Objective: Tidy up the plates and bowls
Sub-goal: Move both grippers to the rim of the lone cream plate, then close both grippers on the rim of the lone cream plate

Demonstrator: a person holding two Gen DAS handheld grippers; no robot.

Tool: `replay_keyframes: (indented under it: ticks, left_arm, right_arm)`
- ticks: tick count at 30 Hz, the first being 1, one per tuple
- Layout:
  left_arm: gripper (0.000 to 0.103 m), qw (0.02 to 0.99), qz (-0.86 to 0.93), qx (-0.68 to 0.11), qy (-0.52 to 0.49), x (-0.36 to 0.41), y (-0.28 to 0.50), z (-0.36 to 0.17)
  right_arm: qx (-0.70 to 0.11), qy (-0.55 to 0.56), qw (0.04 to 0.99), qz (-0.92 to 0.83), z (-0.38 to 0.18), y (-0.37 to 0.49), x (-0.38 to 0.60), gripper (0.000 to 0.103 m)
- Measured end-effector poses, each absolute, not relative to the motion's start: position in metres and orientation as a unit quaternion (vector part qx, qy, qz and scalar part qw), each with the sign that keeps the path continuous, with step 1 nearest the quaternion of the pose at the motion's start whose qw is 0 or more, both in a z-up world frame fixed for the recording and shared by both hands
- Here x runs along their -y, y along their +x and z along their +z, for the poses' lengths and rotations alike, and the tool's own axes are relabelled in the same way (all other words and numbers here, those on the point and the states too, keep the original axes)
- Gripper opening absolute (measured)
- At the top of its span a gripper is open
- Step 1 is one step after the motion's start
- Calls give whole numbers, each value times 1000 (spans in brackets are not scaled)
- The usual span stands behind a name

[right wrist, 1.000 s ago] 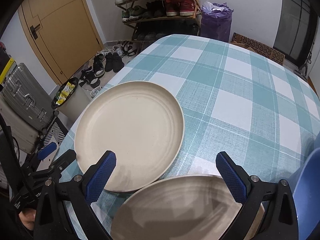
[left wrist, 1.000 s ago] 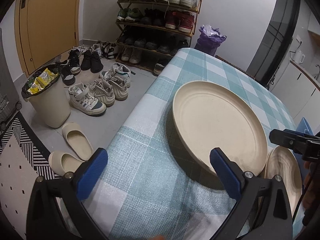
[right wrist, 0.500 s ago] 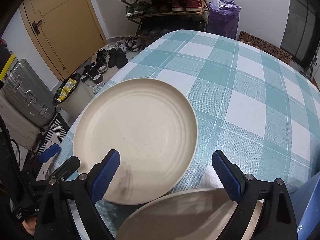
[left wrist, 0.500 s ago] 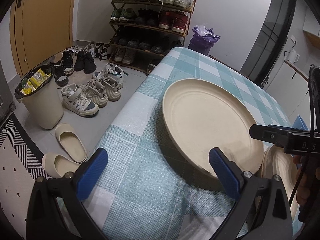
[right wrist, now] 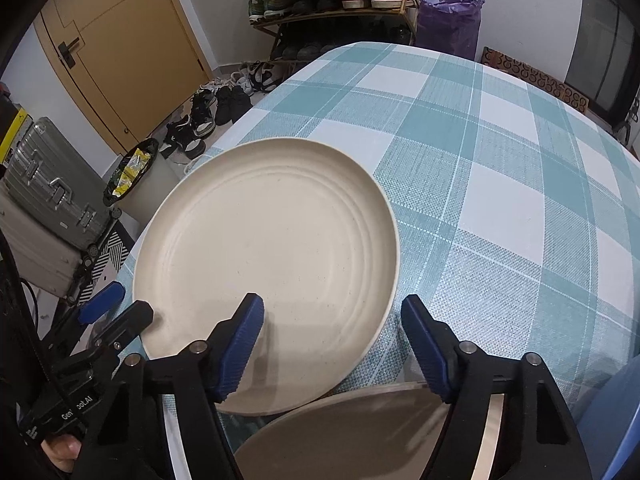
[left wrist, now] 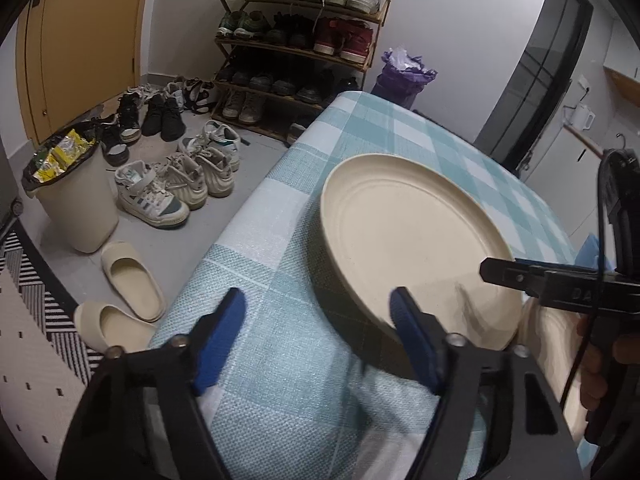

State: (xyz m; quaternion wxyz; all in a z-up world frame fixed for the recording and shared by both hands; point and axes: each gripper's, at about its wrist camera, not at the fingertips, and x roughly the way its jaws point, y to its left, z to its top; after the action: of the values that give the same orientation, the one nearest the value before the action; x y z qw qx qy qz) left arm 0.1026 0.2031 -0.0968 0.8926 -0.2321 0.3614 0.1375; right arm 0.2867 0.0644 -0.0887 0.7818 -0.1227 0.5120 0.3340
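A large cream plate (left wrist: 412,240) (right wrist: 272,248) lies on the teal checked tablecloth (right wrist: 500,184) near the table's left edge. A second plate with a darker, streaked surface (right wrist: 352,432) (left wrist: 556,344) sits close in front of it, its near part hidden by the grippers. My left gripper (left wrist: 316,344) is open and empty, with its right finger over the cream plate's near rim. My right gripper (right wrist: 332,348) is open and empty, straddling the cream plate's near right rim above the second plate.
The table's left edge (left wrist: 240,224) drops to a floor with slippers (left wrist: 132,280), sneakers (left wrist: 176,188) and a waste bin (left wrist: 76,196). A shoe rack (left wrist: 296,40) and purple bag (left wrist: 404,76) stand beyond. A suitcase (right wrist: 44,208) stands at left.
Both grippers have narrowed their jaws while staying open. Both moved forward toward the cream plate, so its near rim now lies between the right gripper's fingers.
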Motion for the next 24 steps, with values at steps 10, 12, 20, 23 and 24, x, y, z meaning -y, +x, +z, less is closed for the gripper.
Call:
replay_keyframes:
  ticks: [10,12,20,23,24]
  left_arm:
    - [41,899,115,-351,-237,-199,103,-94]
    - [37,900,112,-349,-235,-198,104,-93]
    - [20,904,104,-347,-227,-194,103,-92]
    - [20,904,107,-348,-224,-193,103,-92]
    - [20,904,107,-347,-225,-193,103,-91]
  right_arm:
    - [-511,-128,785,327,-91,285,-63,54]
    - [-510,-130,786,326,-90,285,-62,50]
    - [-506,-141,790,316,-90,285,-60,30]
    - [-502,-142,793,313,-89,284,-60,27]
    - [-502,-143,794,312,-90,284,-60,25]
